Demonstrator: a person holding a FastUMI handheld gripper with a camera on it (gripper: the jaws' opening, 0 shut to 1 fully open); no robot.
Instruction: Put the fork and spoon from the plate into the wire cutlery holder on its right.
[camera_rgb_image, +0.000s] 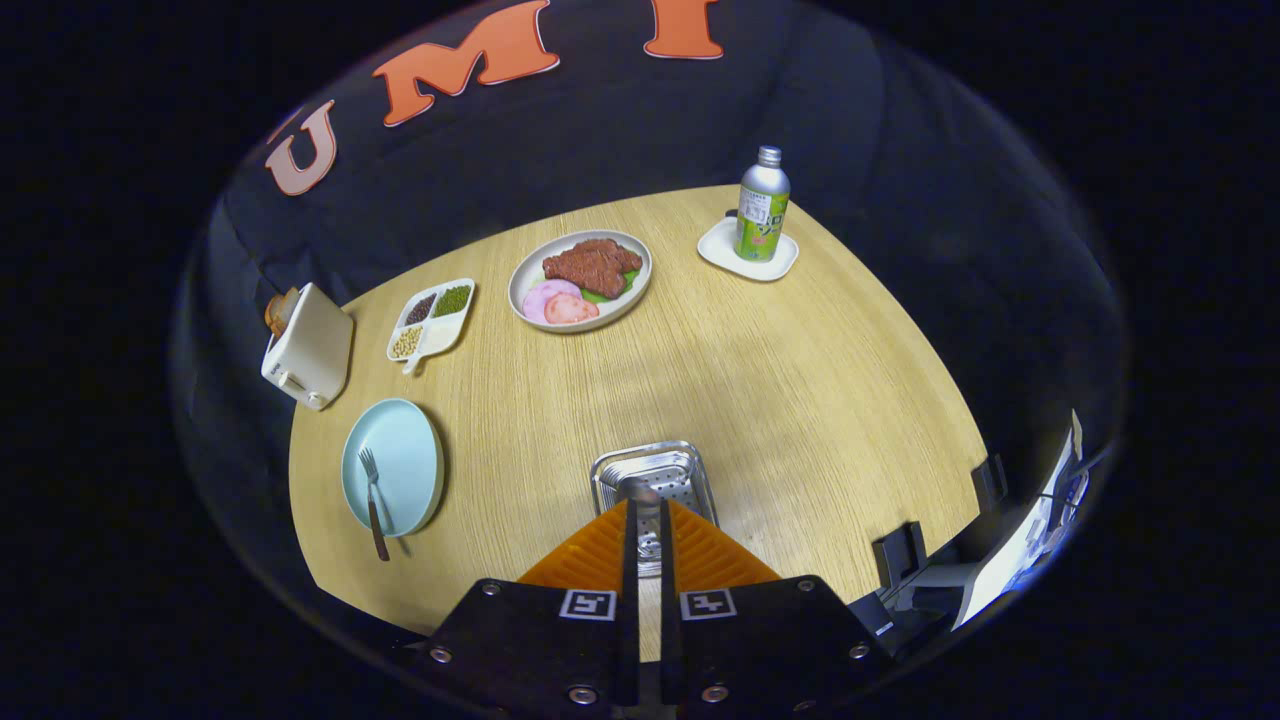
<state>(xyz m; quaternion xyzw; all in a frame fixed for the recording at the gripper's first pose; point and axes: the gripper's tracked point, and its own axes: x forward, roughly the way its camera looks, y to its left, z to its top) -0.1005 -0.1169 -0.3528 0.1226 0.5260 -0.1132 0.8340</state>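
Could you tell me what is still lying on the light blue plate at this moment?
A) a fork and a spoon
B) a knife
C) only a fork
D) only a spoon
C: only a fork lies on the light blue plate, while the gripper holds a spoon between its fingers above the wire cutlery holder.
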